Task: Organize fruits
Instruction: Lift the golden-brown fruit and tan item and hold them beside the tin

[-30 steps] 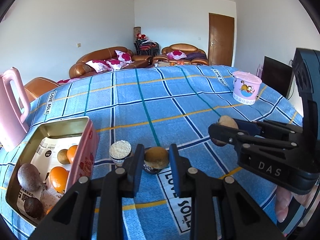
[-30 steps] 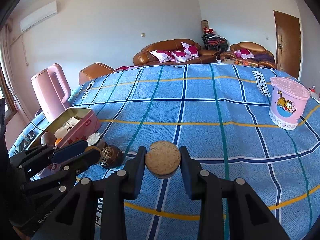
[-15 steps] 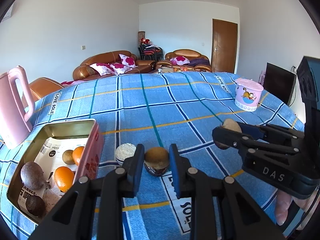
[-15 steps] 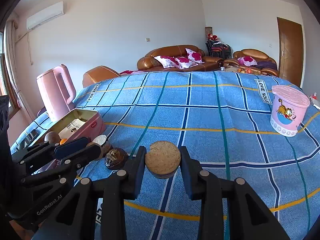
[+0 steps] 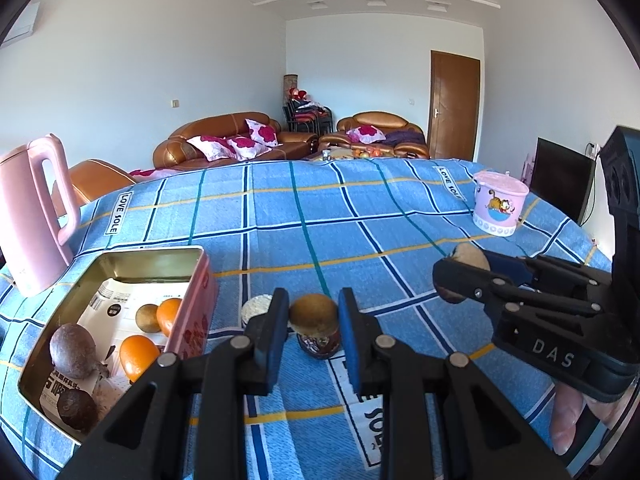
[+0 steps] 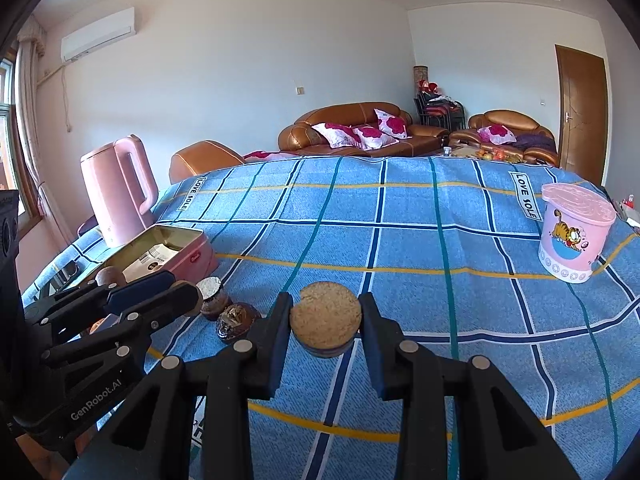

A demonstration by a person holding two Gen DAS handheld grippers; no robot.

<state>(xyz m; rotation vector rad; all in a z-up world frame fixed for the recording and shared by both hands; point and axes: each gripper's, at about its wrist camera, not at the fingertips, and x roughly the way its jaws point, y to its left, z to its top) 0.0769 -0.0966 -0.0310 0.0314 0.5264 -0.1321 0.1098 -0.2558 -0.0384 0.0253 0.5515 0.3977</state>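
Observation:
My left gripper point(image 5: 314, 316) is shut on a round brown fruit point(image 5: 313, 313), held just above a dark foil-wrapped item point(image 5: 318, 346) on the blue cloth. My right gripper point(image 6: 325, 322) is shut on a tan disc-shaped fruit point(image 6: 325, 318), lifted above the cloth; it also shows in the left wrist view point(image 5: 464, 264). A pink open tin point(image 5: 196, 316) at the left holds oranges point(image 5: 138, 354), a brown fruit point(image 5: 73, 350) and other pieces. A white-topped cup point(image 5: 256, 307) stands beside the tin.
A pink kettle point(image 5: 30, 216) stands at the far left behind the tin. A pink lidded tub with a cartoon cat point(image 6: 574, 236) stands at the right. The blue checked cloth point(image 6: 400, 232) covers the table. Sofas and a door lie beyond.
Both grippers have risen and tilted slightly, each keeping its fruit. The left gripper's fruit sits a little higher over the dark wrapped item.

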